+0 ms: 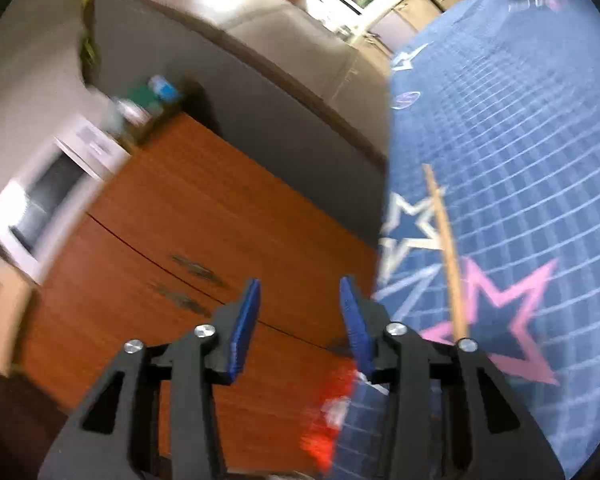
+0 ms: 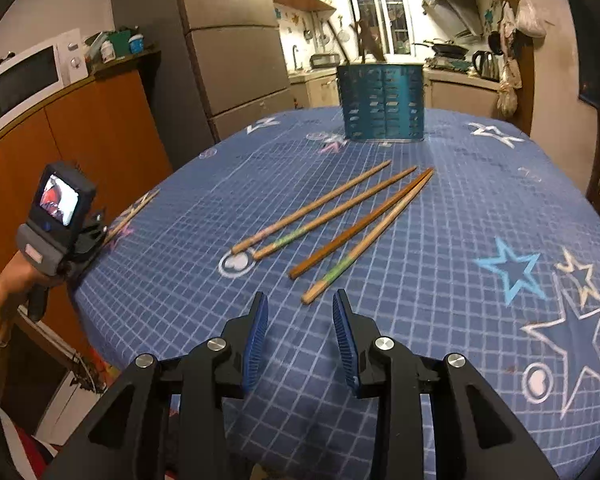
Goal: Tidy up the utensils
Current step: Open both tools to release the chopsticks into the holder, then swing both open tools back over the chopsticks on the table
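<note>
- The right tongs hang low over the near side of the bench, jaws partly spread with only the checked cloth showing between the blue pads; nothing is pinched.
- Four chopsticks lie loose in the middle of the bench, fanned towards the teal utensil holder standing at the far edge. The nearest chopstick, the one with a green band, has its blunt end just ahead of the right pads.
- To my eye the step in hand is the reach for that nearest one. Best to straddle it a little up from the end, pads either side of the shaft, and not catch the darker chopstick touching it near the far tips.
- Come down until the pads nearly brush the cloth, since a thin stick slips under a high grip.
- The left tongs hover off the bench's left edge, jaws also spread and empty, pointing at an orange cabinet. A fifth, lone chopstick lies near that edge; the left view is blurred.
- I'd keep the left side clear while the right one closes.
</note>
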